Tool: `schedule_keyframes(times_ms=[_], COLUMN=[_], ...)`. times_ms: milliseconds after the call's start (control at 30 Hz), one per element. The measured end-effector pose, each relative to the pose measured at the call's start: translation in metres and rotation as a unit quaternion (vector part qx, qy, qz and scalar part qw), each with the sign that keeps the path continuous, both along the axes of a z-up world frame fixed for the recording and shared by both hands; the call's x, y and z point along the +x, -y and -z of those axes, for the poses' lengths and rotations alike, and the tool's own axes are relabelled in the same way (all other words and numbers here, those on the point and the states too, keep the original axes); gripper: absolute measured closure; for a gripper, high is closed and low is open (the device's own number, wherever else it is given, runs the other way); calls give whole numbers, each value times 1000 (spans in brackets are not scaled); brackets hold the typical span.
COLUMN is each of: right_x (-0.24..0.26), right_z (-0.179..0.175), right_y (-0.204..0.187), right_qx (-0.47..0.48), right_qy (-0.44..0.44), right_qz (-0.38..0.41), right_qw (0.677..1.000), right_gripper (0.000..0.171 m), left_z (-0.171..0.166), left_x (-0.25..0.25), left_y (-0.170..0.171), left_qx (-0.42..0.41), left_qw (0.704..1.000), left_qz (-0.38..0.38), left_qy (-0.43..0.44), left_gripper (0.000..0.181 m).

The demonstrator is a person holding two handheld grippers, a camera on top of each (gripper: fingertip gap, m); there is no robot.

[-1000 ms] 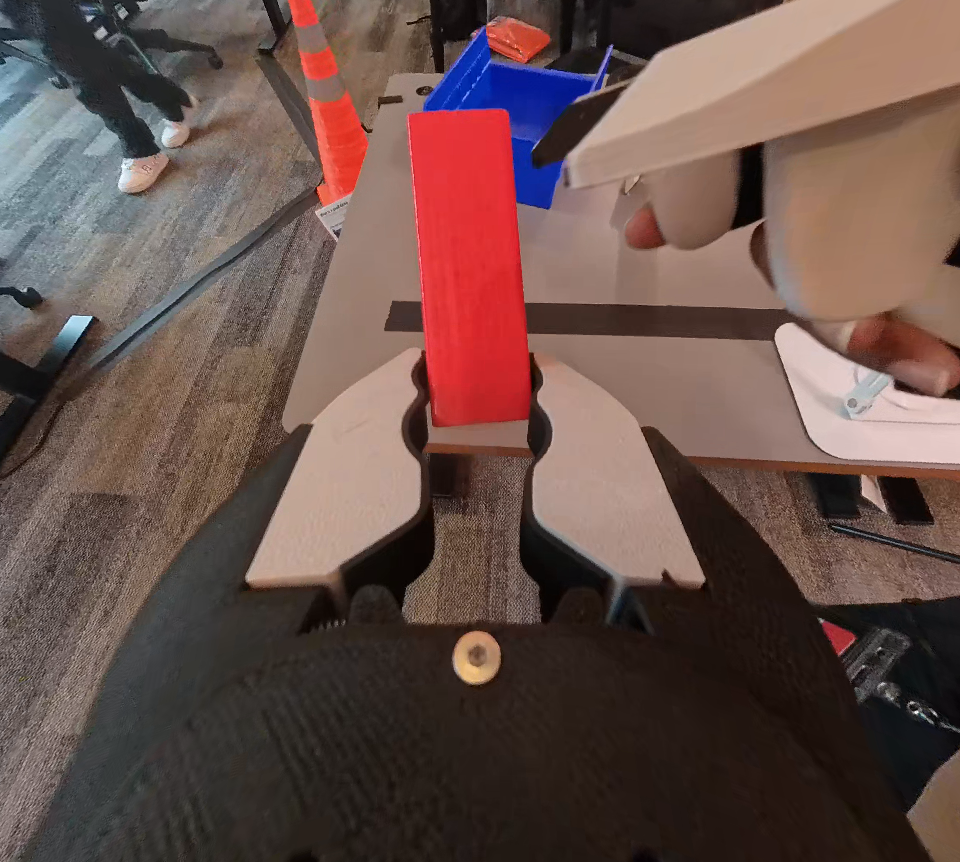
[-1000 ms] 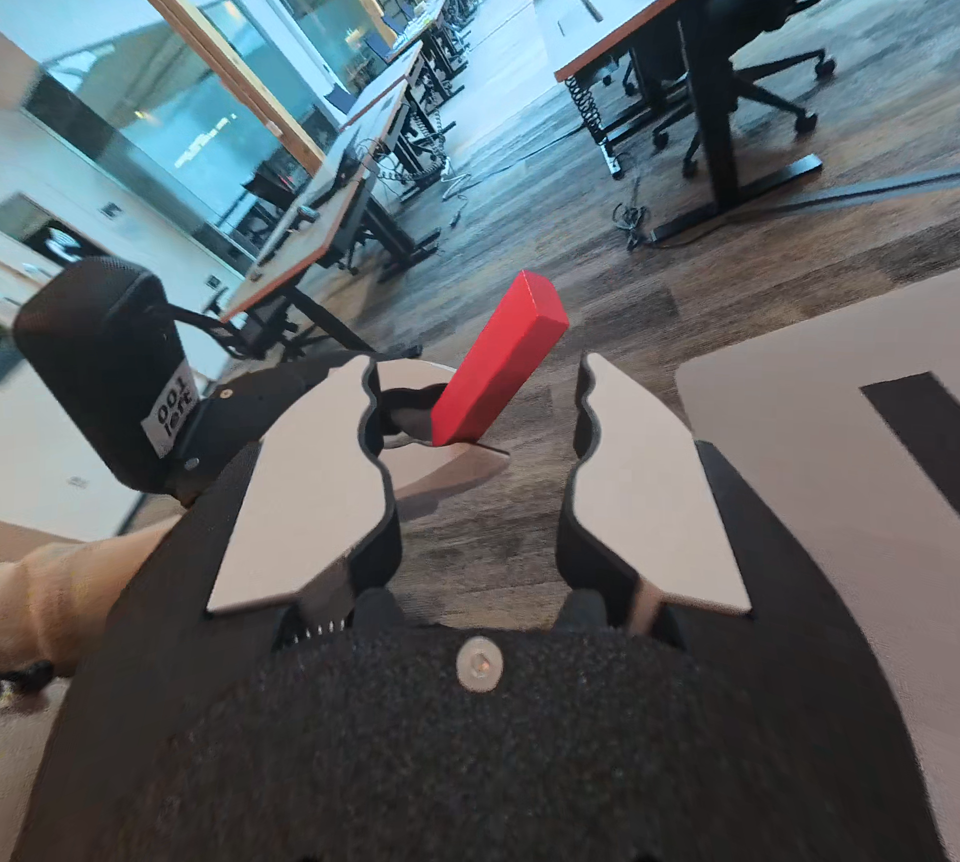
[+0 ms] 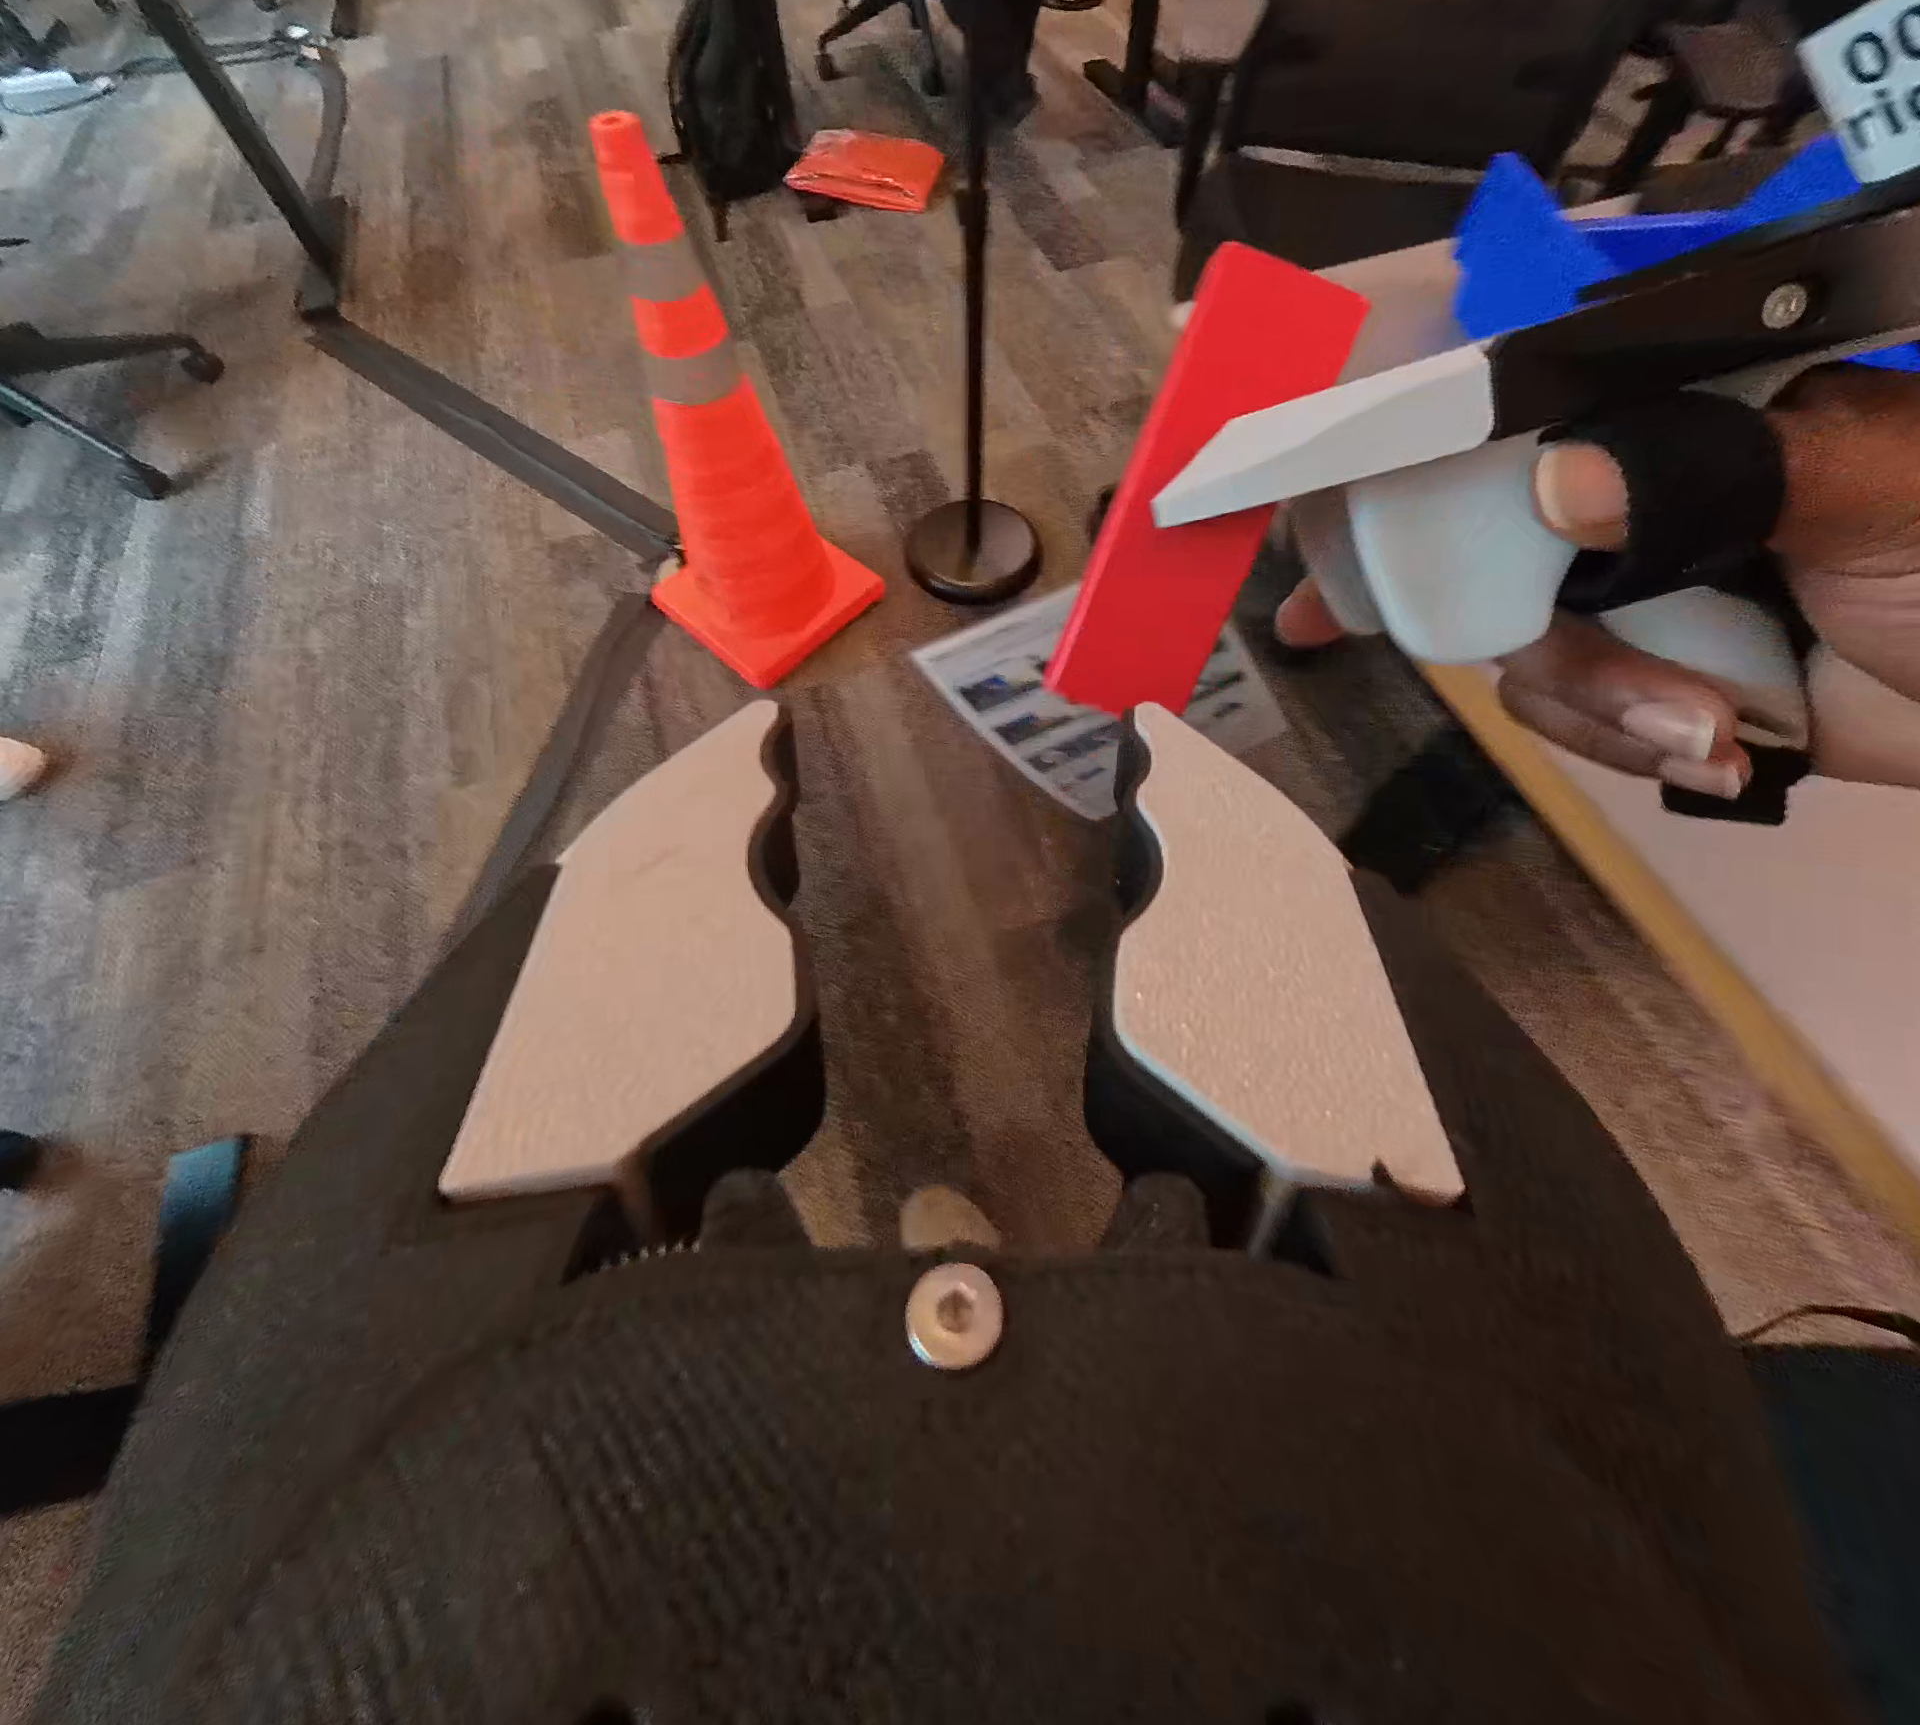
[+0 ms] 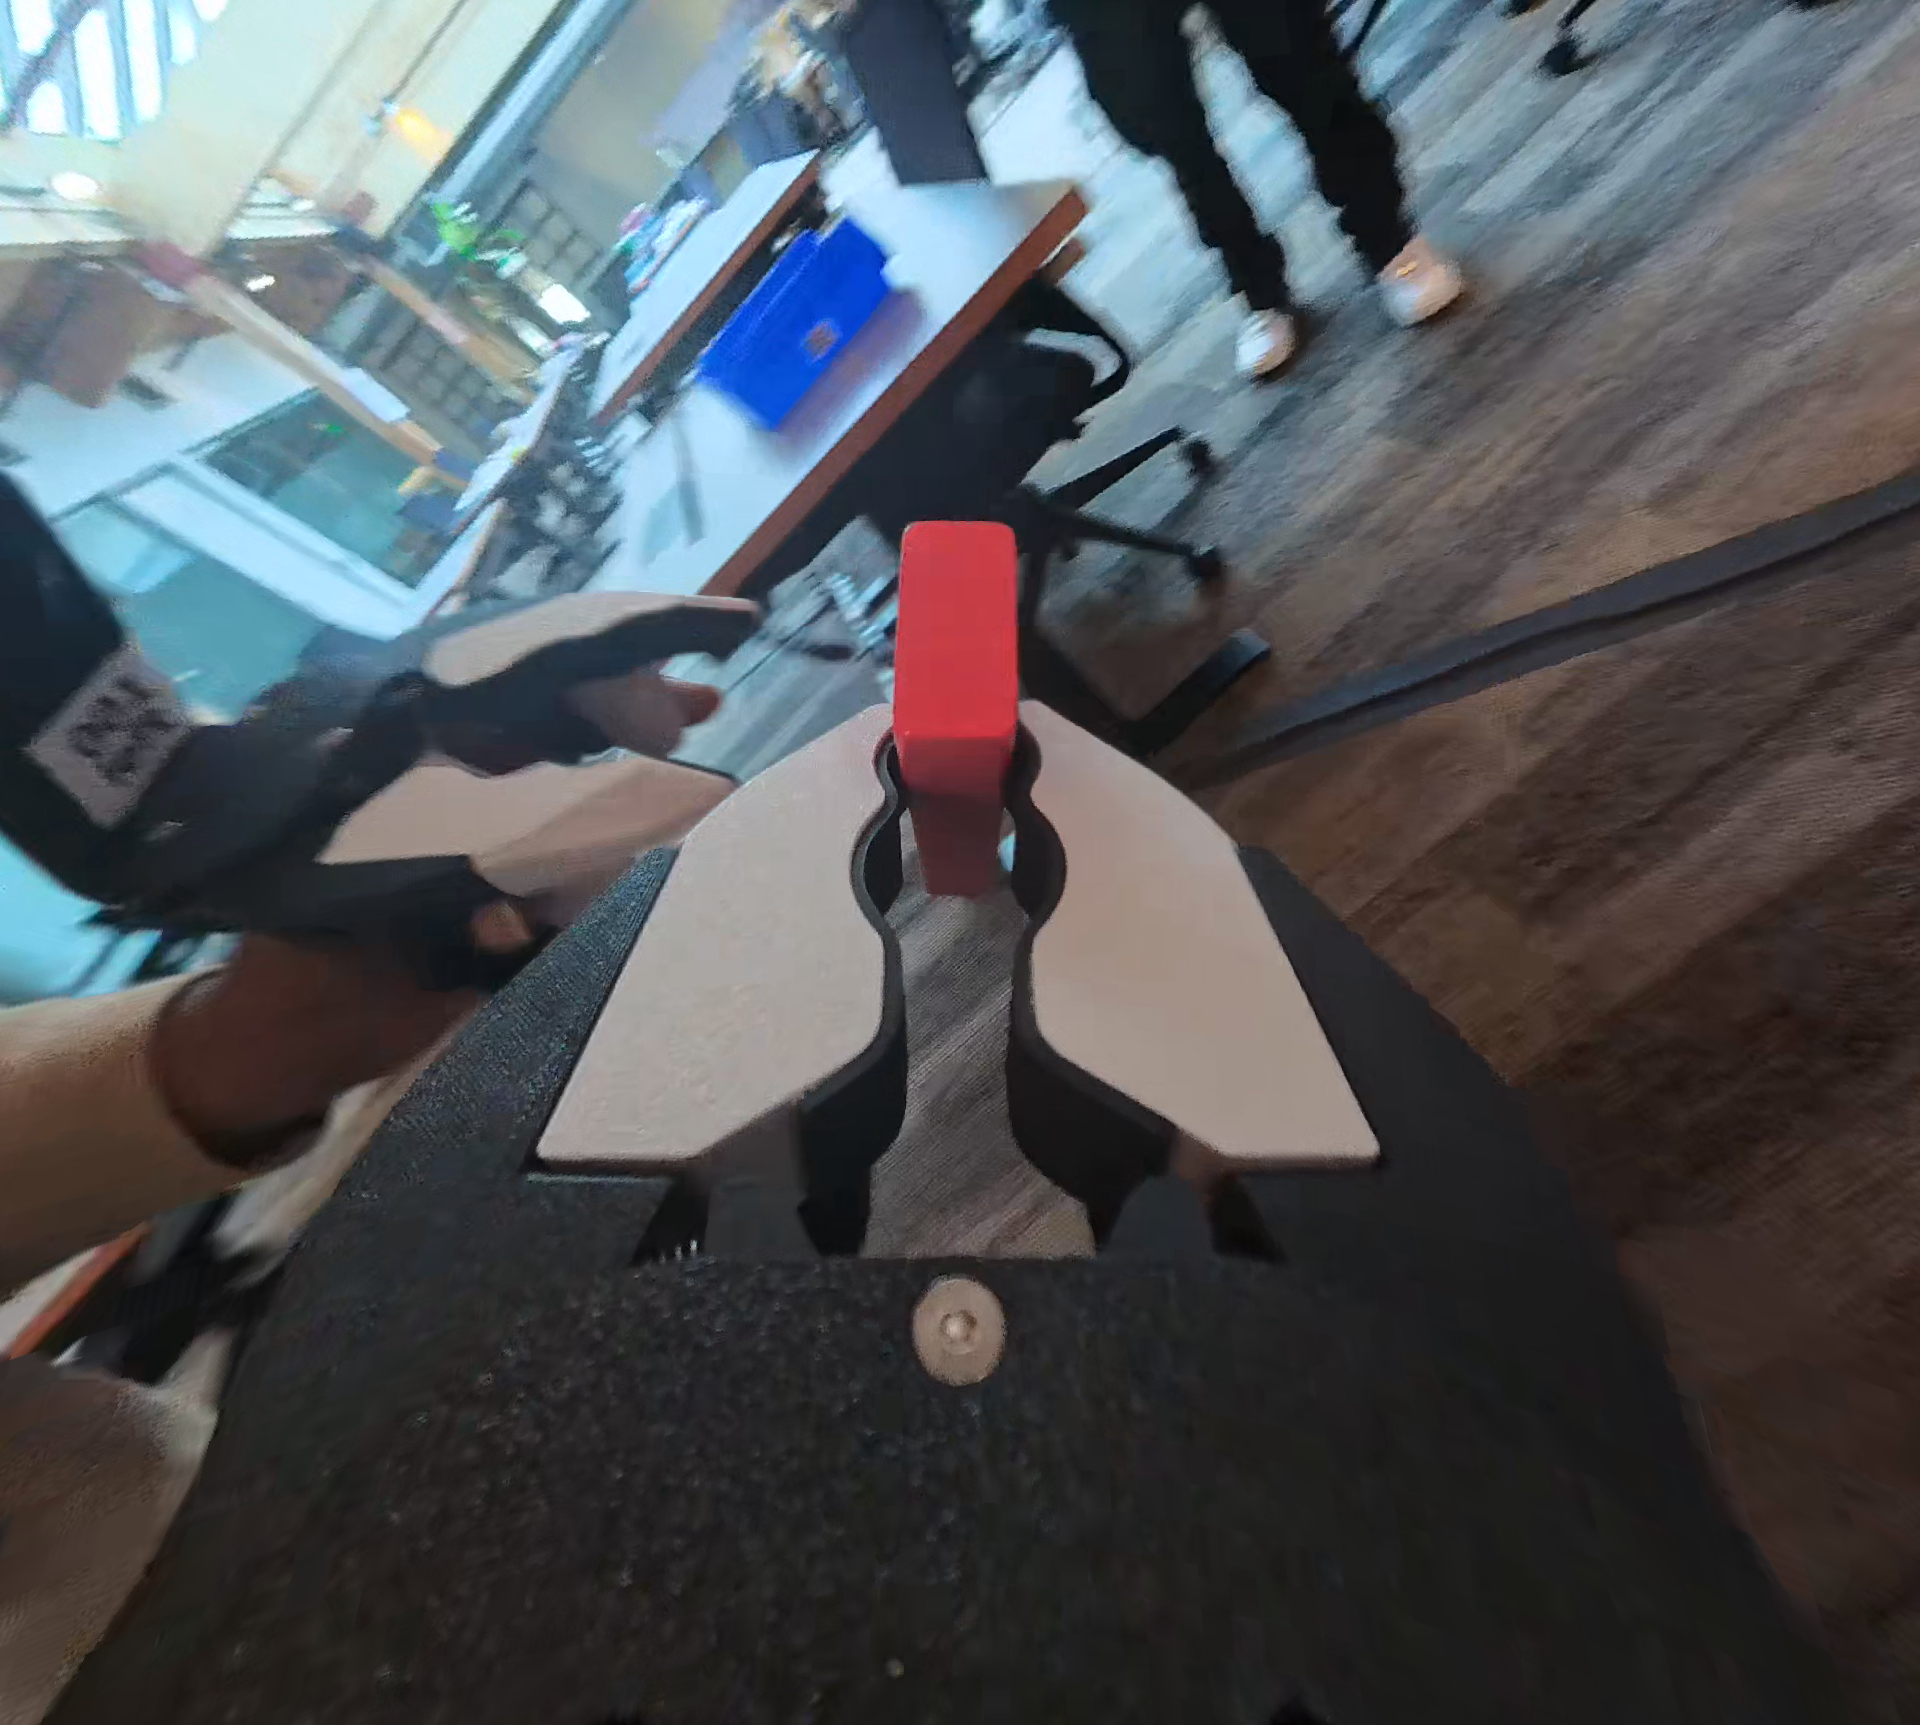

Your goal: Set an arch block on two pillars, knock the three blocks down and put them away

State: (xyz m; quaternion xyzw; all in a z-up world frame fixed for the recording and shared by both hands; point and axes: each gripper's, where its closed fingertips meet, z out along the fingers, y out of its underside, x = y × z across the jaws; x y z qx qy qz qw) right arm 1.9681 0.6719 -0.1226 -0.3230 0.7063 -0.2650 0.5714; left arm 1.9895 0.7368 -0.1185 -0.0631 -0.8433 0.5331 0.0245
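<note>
A red pillar block [image 4: 954, 636] is clamped between the tips of my right gripper [image 4: 954, 740], held in the air over the floor. In the left wrist view the same block [image 3: 1195, 387] hangs tilted just ahead of my left gripper [image 3: 956, 719], which is open and empty. One of the right gripper's fingers [image 3: 1340, 444] crosses the block's face from the right. In the right wrist view my left gripper [image 4: 582, 667] shows at the left, off the block. No arch block or second pillar is in view.
The work table's edge [image 3: 1662, 927] runs along the right, with a blue bin [image 3: 1527, 262] behind the right gripper. An orange cone [image 3: 717, 470] and a black stand base [image 3: 971, 548] are on the floor ahead. A person [image 4: 1247, 65] stands farther off by another table with a blue bin [image 4: 800, 325]. Left tips to right tips: about 8 cm.
The red block passed from my left gripper to my right. The left jaws opened and let go; the right jaws closed on it. Both views swung off the table toward the floor.
</note>
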Motion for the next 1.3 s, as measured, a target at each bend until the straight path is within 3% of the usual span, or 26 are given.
schedule_keyframes(times_ms=[67, 133, 300, 367, 533, 667, 733, 833, 967, 1067, 1167, 1233, 1300], right_x=[35, 64, 128, 151, 201, 230, 238, 224, 185, 148, 105, 70, 37], right_z=[13, 5, -73, -89, -60, -55, -80, -112, -104, -68, -43, -53, -85], right_y=[60, 125, 292, 363, 544, 675, 735, 824, 951, 1059, 1177, 1247, 1300], right_qx=[-25, -57, -181, -209, -217, -173, -170, -171, -156, -148, -148, -135, -140], right_qy=[-24, -46, -101, -111, -144, -172, -174, -186, -189, -181, -162, -148, -130], right_qz=[51, 108, 180, 202, 296, 388, 413, 461, 535, 590, 642, 675, 693], right_qw=[998, 991, 962, 950, 919, 889, 878, 851, 808, 773, 735, 710, 695], right_gripper=[155, 155, 155, 155, 155, 155, 155, 155, 155, 155, 155, 154, 155], left_z=[3, -5, -70, -80, -31, -19, -45, -109, -164, -170, -158, -146, -141], left_x=[68, 141, 305, 364, 492, 561, 573, 559, 524, 505, 492, 479, 439], left_y=[41, 91, 231, 289, 458, 636, 741, 900, 1086, 1210, 1320, 1391, 1459], left_qx=[-4, -2, -46, -58, -49, -54, -58, -76, -110, -130, -134, -124, -93], left_qw=[1000, 999, 995, 993, 995, 998, 998, 991, 966, 956, 963, 968, 964], left_qz=[-10, -33, -83, -102, -87, -41, 7, 110, 234, 260, 230, 212, 249], left_qy=[21, 14, 26, 17, 27, 2, -12, -15, 16, 49, 50, 41, 16], left_gripper=[124, 124, 123, 123, 123, 124, 124, 123, 123, 123, 124, 125, 122])
